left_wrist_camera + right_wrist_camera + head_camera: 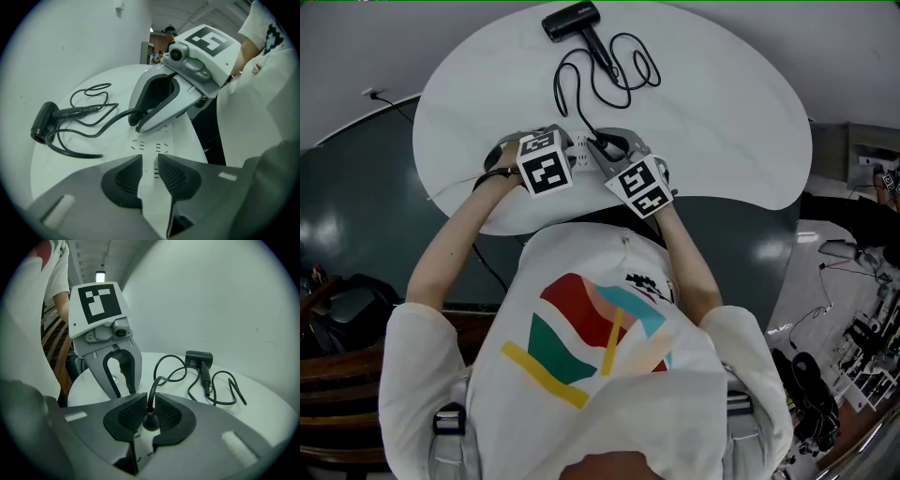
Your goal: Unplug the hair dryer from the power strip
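Note:
A black hair dryer [572,21] lies at the far side of the round white table [722,131]. Its black cord [609,80] loops back toward me and ends in a plug [150,422] seated in the white power strip [157,145] near the table's front edge. My left gripper [150,176] points steeply down, its pads pressing both sides of the strip. My right gripper [150,416] is shut on the plug, with the cord rising out between its pads. In the head view the left gripper [562,145] and right gripper [605,150] meet over the strip, which is mostly hidden there.
The table's front edge runs just below both grippers, with dark floor [366,187] beyond it. A wooden chair [337,366] stands at the lower left. Cables and tools [862,347] lie on the floor at the right. A thin cable [389,101] trails off the table's left side.

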